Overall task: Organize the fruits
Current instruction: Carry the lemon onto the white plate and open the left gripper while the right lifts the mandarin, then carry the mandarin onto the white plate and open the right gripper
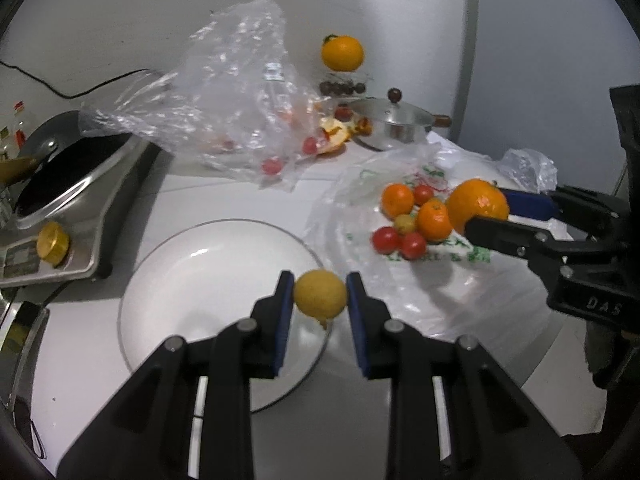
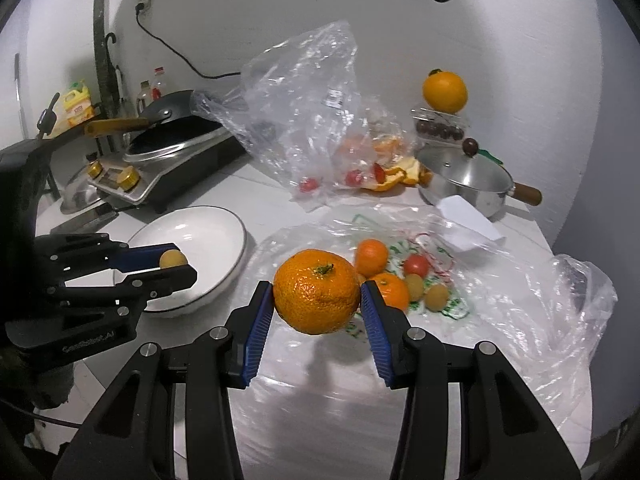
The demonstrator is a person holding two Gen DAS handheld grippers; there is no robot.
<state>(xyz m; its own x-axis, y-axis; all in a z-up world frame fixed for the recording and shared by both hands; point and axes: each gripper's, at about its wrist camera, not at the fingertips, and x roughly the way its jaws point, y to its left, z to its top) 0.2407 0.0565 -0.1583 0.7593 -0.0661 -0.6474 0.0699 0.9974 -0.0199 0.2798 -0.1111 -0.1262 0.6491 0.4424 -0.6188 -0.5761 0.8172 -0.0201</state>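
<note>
My left gripper (image 1: 319,297) is shut on a small yellow fruit (image 1: 320,293), held above the right part of a white plate (image 1: 192,280). In the right wrist view that left gripper (image 2: 176,266) hangs over the same plate (image 2: 208,236) with the yellow fruit (image 2: 173,259) between its fingers. My right gripper (image 2: 317,300) is shut on a large orange (image 2: 317,292), lifted above a flattened plastic bag (image 2: 480,320). From the left wrist view the right gripper (image 1: 486,210) carries the orange (image 1: 478,205) beside a small pile of mandarins (image 1: 434,220) and cherry tomatoes (image 1: 386,239) on the bag.
An induction cooker with a pan (image 1: 68,196) stands left of the plate. A crumpled clear bag (image 1: 236,112) with peel and tomatoes lies behind. At the back right sit a lidded steel pot (image 1: 390,120) and an orange on a clear box (image 1: 343,53). A folded paper (image 2: 468,226) lies on the bag.
</note>
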